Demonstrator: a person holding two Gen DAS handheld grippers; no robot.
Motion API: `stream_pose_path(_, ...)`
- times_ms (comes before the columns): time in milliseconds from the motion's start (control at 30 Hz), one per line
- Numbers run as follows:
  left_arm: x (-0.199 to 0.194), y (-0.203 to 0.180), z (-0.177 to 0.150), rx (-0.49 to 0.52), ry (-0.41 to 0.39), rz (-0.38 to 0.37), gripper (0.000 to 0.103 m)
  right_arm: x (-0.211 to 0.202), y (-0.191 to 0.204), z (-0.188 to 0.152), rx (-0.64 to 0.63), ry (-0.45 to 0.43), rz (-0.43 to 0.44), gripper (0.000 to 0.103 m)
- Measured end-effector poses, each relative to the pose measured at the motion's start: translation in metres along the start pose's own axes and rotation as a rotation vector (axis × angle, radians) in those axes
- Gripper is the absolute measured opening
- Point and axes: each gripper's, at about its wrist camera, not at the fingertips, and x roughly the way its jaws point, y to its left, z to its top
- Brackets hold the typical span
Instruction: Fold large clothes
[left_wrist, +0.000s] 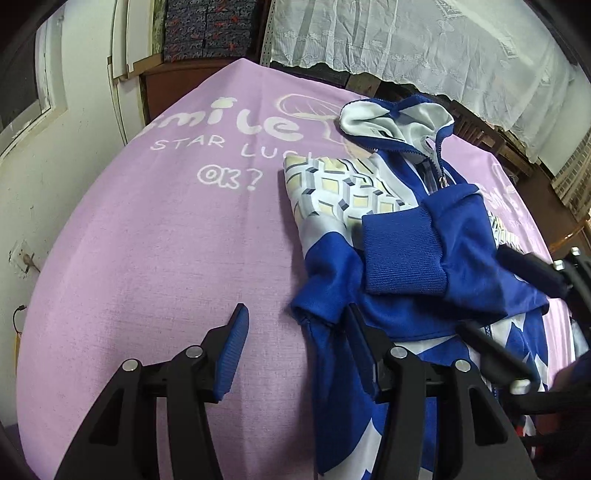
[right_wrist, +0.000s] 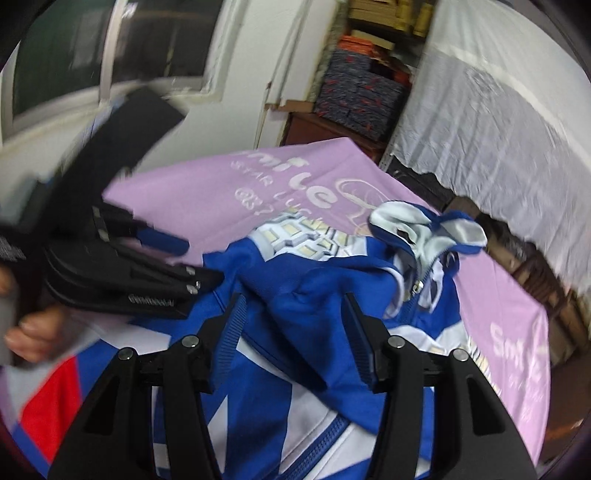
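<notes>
Blue-and-white hooded jacket (left_wrist: 406, 236) lies partly folded on the lilac cloth (left_wrist: 147, 240), ahead and right of the spread, empty left gripper (left_wrist: 295, 325); the right gripper (right_wrist: 293, 314) hangs spread above it, pinching nothing.

Left wrist: close, angled down over table (left_wrist: 147, 229) | Right wrist: close, angled down | Shared: jacket (left_wrist: 406, 236), lilac cloth

A blue zip-up jacket (left_wrist: 402, 280) with white panels and a yellow-grey cube print lies partly folded on the lilac printed cloth (left_wrist: 155, 236). 1 sleeve is folded across its chest, ribbed cuff (left_wrist: 402, 251) uppermost. Its white-lined collar (left_wrist: 391, 122) (zip partly open) lies crumpled toward the cloth's far edge.
</notes>
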Motion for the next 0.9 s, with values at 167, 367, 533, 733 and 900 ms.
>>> stream_pose_path(167, 0.002, -0.002, -0.001, 0.016, 0.004, 0.013, 0.056, 0.037, -0.006, -0.014, -0.067, 0.077, -0.082, 0.046)
stream_pose_path(367, 0.005, -0.015, -0.005, 0.085, 0.0, 0.077, 0.062, 0.018, -0.092, -0.043, 0.389, 0.052, 0.078, 0.027)
stream_pose_path(533, 0.007, -0.021, -0.008, 0.114, -0.003, 0.11, 0.064, 0.011, -0.164, -0.11, 0.858, 0.078, 0.272, 0.061)
stream_pose_path(733, 0.008, -0.024, -0.009, 0.124, -0.009, 0.126, 0.065, 0.0, -0.187, -0.136, 1.031, -0.001, 0.368, 0.061)
stream_pose_path(900, 0.01, -0.024, -0.008, 0.123, -0.011, 0.136, 0.068, 0.0, -0.191, -0.148, 1.061, -0.011, 0.349, 0.039)
